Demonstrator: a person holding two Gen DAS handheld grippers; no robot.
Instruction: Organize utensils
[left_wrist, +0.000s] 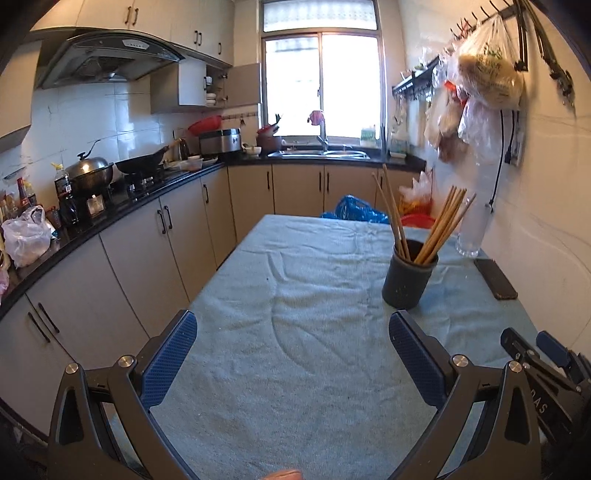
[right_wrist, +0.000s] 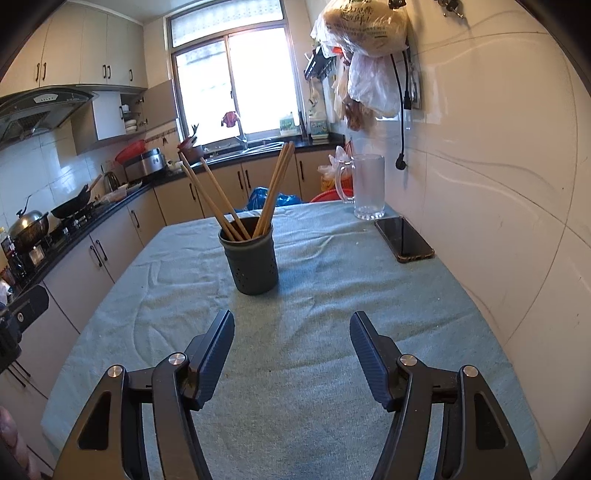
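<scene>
Both the left gripper (left_wrist: 293, 349) and right gripper (right_wrist: 291, 356) are held wide open, fingers empty — the dark grey perforated cylindrical holder (right_wrist: 253, 260), top-heavy with long wooden chopsticks (right_wrist: 275, 192), could be tipped if nudged.

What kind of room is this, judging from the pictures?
Most likely a home kitchen: a range hood over a gas stove with a wok, a sink under the window, and a chopstick holder on the table.

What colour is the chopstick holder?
Dark grey holder with small holes; right wrist view shows it best.
</scene>
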